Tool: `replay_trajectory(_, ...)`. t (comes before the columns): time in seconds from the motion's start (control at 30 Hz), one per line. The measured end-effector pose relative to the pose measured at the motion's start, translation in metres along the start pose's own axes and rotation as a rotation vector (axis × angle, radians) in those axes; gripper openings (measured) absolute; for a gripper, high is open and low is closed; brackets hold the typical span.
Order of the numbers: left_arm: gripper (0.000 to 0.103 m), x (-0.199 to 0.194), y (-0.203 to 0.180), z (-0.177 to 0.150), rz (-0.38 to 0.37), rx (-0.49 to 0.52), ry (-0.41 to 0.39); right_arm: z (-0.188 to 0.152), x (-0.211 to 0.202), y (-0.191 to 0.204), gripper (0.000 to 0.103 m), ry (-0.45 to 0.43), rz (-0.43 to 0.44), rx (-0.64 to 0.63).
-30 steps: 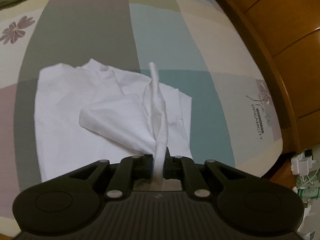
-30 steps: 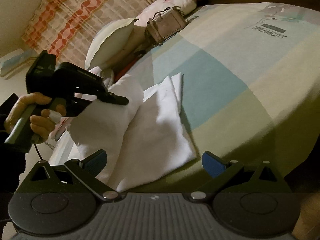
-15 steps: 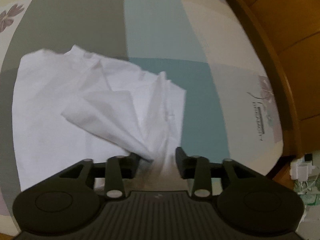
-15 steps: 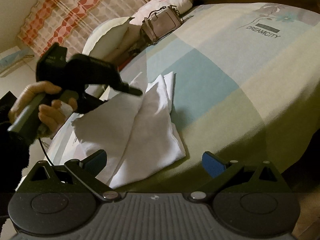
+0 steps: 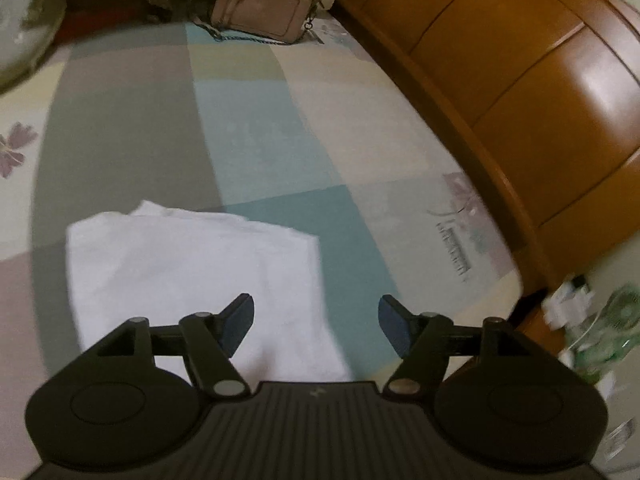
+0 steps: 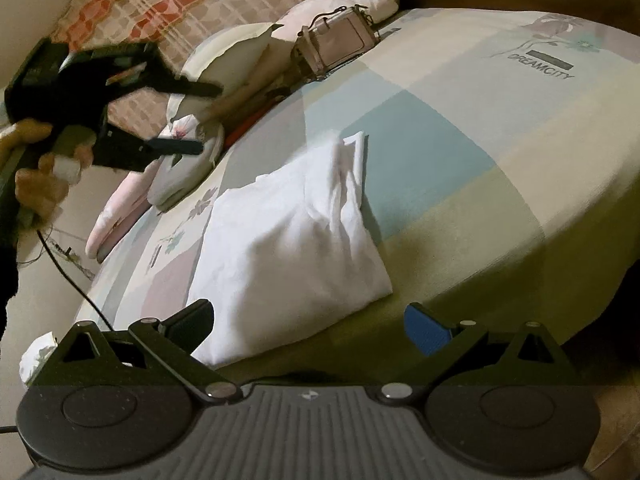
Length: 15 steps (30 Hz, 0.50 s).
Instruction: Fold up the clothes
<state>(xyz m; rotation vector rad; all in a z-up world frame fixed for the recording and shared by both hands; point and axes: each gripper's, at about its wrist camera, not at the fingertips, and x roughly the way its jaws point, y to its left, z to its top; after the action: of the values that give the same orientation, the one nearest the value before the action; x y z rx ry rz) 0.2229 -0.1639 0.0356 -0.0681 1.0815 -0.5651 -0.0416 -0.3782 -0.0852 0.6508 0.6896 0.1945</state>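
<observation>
A white garment (image 5: 192,264) lies folded into a rough rectangle on the patchwork bedspread (image 5: 256,136). My left gripper (image 5: 316,322) hovers above its near right corner, jaws opening, nothing between them. From the right wrist view the same white garment (image 6: 288,248) rests flat near the bed's front edge. The left gripper (image 6: 204,118) is raised at the upper left in a person's hand (image 6: 36,168), its fingers apart and clear of the cloth. My right gripper (image 6: 308,320) stands open low in front of the garment's near edge, holding nothing.
A beige handbag (image 5: 260,4) and pillows (image 6: 228,56) sit at the far end of the bed. A wooden bed frame (image 5: 520,92) runs along the right side. Cables and a small fan (image 5: 624,312) lie on the floor beyond the bed's corner.
The left gripper let go of the white cloth fold, opened wide and rose away. The fold dropped flat onto the garment. The right gripper stayed in place, open.
</observation>
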Motion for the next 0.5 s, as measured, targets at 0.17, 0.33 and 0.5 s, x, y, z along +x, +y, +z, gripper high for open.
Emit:
replay_trajectory(0.17, 0.070, -0.005, 0.023, -0.040, 0.091, 0.131, -0.023, -0.009, 0.002, -0.001, 0.103, 0.010, 0.058, -0.021)
replay_trajectory(0.33, 0.070, -0.009, 0.036, -0.093, 0.148, 0.283, -0.042, -0.011, 0.011, 0.001, 0.084, 0.002, 0.104, -0.037)
replay_trajectory(0.5, 0.076, -0.019, 0.030, -0.145, 0.159, 0.515, -0.080, 0.002, 0.019, 0.008, 0.081, -0.038, 0.118, -0.093)
